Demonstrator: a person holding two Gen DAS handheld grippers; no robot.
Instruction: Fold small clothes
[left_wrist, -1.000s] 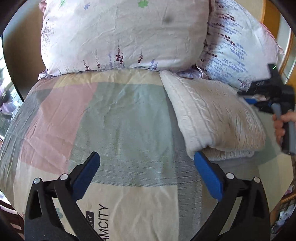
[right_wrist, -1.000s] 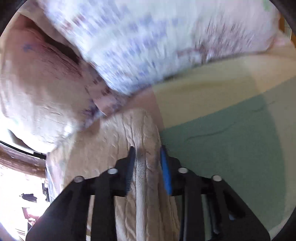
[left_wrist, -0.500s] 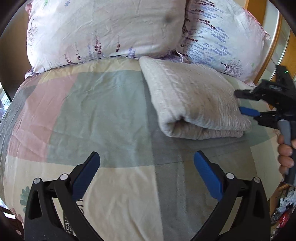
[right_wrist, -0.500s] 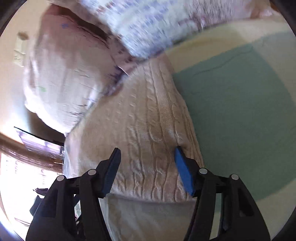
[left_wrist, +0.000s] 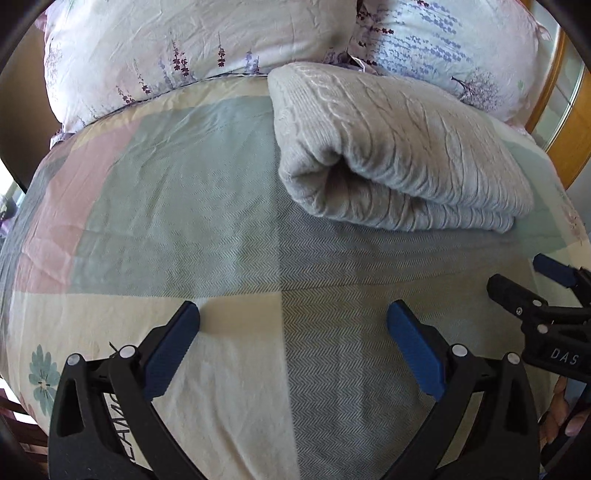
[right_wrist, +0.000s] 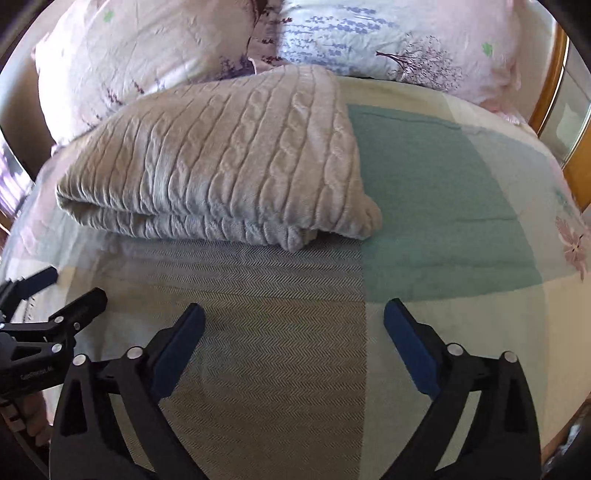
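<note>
A beige cable-knit sweater (left_wrist: 391, 147) lies folded in a thick bundle on the patchwork bed cover, close to the pillows; it also shows in the right wrist view (right_wrist: 229, 162). My left gripper (left_wrist: 293, 325) is open and empty, hovering over the cover well short of the sweater. My right gripper (right_wrist: 293, 321) is open and empty too, set back from the sweater's near edge. The right gripper also shows at the right edge of the left wrist view (left_wrist: 532, 284), and the left gripper at the left edge of the right wrist view (right_wrist: 62, 291).
Two floral pillows (left_wrist: 192, 48) (left_wrist: 454, 48) lean at the head of the bed behind the sweater. The patchwork cover (left_wrist: 177, 206) spreads under both grippers. A wooden frame (left_wrist: 557, 88) stands at the right.
My right gripper let go of the sweater, opened wide and pulled back toward the near side. My left gripper also drew back. The folded sweater stays in place by the pillows.
</note>
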